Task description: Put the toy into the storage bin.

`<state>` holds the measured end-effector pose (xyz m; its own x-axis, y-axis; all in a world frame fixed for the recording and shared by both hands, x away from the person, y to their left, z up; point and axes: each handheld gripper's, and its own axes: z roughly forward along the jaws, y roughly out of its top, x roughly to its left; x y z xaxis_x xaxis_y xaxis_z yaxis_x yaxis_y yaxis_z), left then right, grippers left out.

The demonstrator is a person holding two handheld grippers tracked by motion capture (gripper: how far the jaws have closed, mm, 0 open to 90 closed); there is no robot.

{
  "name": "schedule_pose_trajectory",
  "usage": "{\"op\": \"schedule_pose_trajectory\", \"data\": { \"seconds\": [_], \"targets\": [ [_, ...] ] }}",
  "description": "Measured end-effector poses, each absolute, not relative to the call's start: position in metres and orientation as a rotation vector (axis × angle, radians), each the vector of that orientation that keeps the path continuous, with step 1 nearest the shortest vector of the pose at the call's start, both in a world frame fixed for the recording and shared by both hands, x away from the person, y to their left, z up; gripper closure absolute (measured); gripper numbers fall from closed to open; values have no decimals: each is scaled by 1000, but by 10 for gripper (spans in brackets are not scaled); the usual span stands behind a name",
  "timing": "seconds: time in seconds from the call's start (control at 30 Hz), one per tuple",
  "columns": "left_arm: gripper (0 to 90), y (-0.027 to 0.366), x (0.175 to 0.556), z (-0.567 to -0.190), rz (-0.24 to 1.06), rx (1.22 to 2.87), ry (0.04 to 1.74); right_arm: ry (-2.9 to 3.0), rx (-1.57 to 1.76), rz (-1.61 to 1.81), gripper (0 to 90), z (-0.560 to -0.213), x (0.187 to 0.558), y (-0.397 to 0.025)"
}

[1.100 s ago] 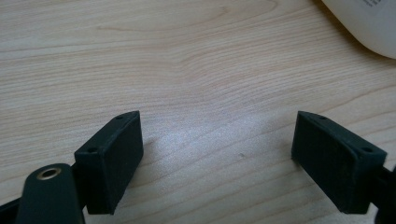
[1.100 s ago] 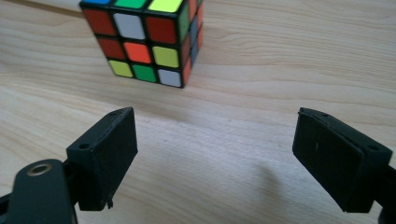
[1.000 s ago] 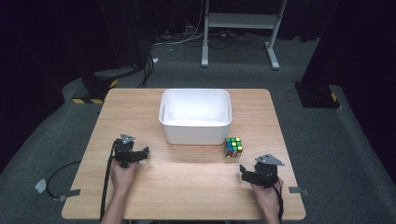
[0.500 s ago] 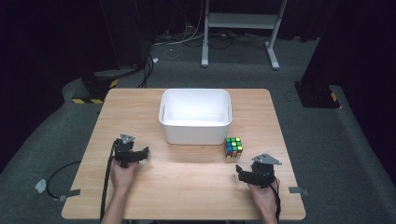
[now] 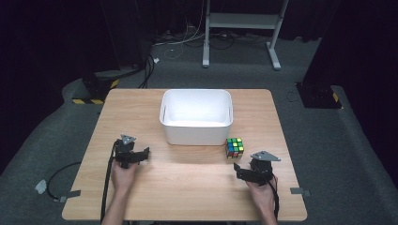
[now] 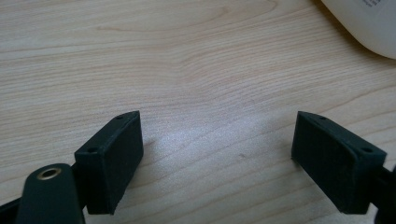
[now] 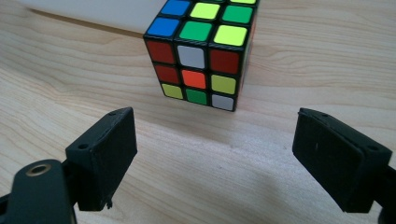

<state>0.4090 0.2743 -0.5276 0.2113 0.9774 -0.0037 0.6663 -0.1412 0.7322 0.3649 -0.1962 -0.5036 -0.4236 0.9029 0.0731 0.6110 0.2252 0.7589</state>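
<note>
Right gripper (image 5: 240, 169): jaws spread wide with nothing between them; since a second ago it has slid left and a little toward the cube, so its open mouth now faces the puzzle head-on in the right gripper view (image 7: 212, 163)

Rubik's cube (image 5: 234, 147): sits flat on the table, just beside the front right corner of the white bin (image 5: 196, 117), a thin gap showing between them from above; in the right gripper view the cube (image 7: 201, 51) stands ahead of the jaws, not yet between them, red-and-white face toward the camera

Meaning of the shift: judged as the approach stage of picking up the cube; the jaws look wider than the cube, so a straight advance should bracket it

Left gripper (image 5: 144, 153): jaws apart and empty, low over bare wood near the bin's front left corner; it has not moved across the last second; its own view shows the bin's rounded wall (image 6: 369, 23) at upper right

Table (image 5: 141, 108): open wood lies between the two grippers and to the cube's right

Edges: the bin wall is close behind the cube, so a forward push may shove the cube against it; the table's right edge is well clear of the cube

Room above: the bin is empty, free to receive the cube
</note>
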Motion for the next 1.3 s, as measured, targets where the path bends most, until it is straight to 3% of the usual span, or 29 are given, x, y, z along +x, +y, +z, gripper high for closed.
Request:
{"op": "schedule_pose_trajectory", "data": {
  "seconds": [1.3],
  "targets": [
    [170,275,409,-528,657,1885,1518,2118,1315,1021,100,-487,390,-175]
  ]
}}
